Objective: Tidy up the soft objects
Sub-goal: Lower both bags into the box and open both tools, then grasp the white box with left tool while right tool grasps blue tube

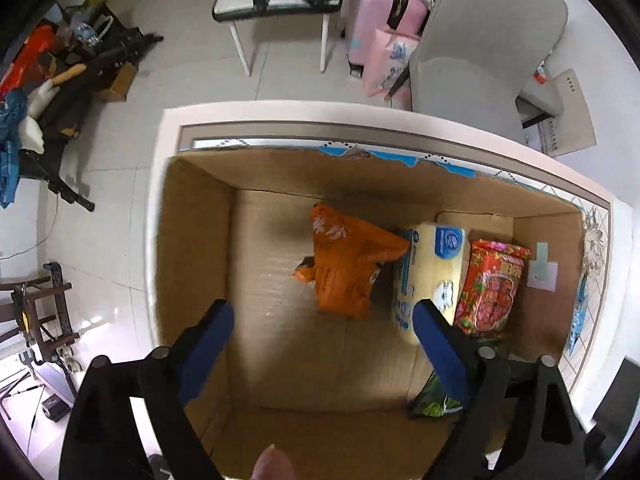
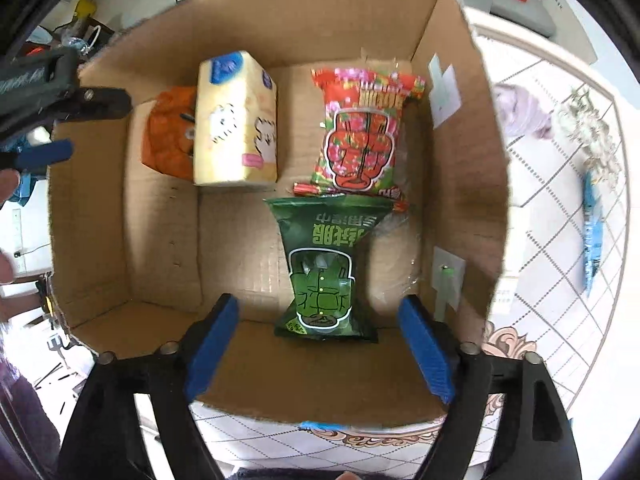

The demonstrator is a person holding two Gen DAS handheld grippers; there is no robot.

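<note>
An open cardboard box (image 1: 200, 240) (image 2: 88, 216) stands on the table. Inside lie an orange bag (image 1: 348, 260) (image 2: 170, 136), a yellow tissue pack (image 1: 430, 272) (image 2: 236, 120), a red flowered packet (image 1: 492, 284) (image 2: 360, 132) and a green packet (image 2: 320, 268) (image 1: 434, 402). My left gripper (image 1: 322, 308) is open and empty above the box's left half. My right gripper (image 2: 318, 304) is open and empty over the green packet at the box's near wall. The left gripper also shows at the left edge of the right wrist view (image 2: 60, 128).
The box sits on a white patterned table (image 2: 560, 216) (image 1: 280, 114). A lilac soft thing (image 2: 520, 112) and a blue packet (image 2: 592, 232) lie on the table right of the box. A grey chair (image 1: 480, 40), pink suitcase (image 1: 380, 12) and floor clutter (image 1: 60, 80) lie beyond.
</note>
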